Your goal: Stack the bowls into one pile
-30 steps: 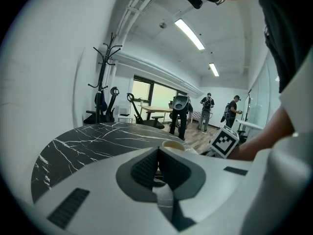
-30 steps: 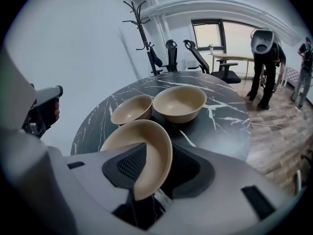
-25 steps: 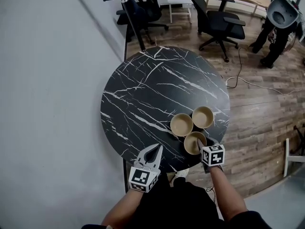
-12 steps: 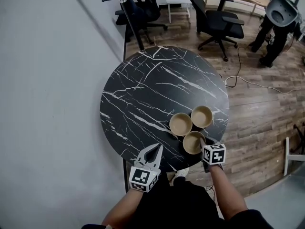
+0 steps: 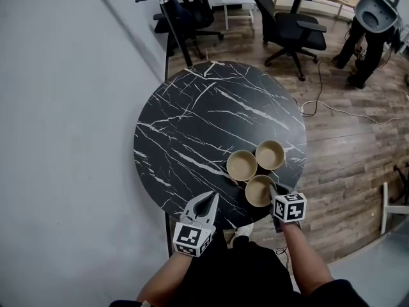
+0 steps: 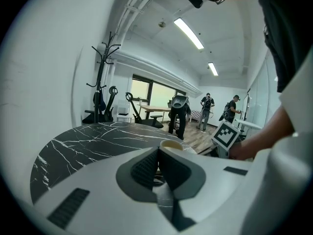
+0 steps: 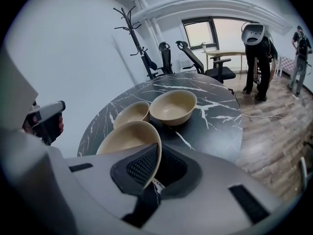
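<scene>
As the right gripper (image 5: 273,192) has just been closing, its jaws now pinch the near rim of the closest bowl (image 5: 259,190), with one pad inside the wall and one outside. Just beyond that bowl, ahead of the jaws, sit a second bowl (image 5: 242,165) slightly to the left and a third bowl (image 5: 270,155) slightly to the right, all on the black marble table (image 5: 192,120). I note the left gripper (image 5: 209,200) off to the left at the table's near edge, its jaws pressed together on nothing.
</scene>
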Demonstrator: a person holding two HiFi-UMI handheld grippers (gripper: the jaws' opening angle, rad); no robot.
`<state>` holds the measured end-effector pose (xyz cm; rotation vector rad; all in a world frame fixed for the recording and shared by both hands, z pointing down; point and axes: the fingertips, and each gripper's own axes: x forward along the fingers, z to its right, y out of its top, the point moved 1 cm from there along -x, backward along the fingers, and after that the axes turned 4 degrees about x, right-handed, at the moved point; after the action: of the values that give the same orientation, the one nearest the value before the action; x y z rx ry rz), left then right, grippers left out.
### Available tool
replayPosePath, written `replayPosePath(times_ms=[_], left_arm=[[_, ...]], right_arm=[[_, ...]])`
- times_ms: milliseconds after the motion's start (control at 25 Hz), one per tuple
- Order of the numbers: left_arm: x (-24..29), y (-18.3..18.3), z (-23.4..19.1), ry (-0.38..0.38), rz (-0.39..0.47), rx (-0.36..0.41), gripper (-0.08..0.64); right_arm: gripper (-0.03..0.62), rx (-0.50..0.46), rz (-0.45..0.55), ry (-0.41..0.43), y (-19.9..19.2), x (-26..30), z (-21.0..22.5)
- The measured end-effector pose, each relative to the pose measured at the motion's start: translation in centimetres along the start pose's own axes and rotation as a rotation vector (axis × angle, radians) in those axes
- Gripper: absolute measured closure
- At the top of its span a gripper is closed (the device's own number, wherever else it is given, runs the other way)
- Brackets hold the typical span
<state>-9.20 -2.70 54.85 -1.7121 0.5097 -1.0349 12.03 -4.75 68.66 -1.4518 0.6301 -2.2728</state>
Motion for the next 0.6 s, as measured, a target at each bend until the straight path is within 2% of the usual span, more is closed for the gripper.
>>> replayPosePath(times_ms=[600], left_arm=[[0.5, 0.5, -0.1, -0.006, 0.007, -0.004, 0.546]], right_arm=[[0.569, -0.027, 0.113, -0.013, 5.9, -2.9, -1.0]])
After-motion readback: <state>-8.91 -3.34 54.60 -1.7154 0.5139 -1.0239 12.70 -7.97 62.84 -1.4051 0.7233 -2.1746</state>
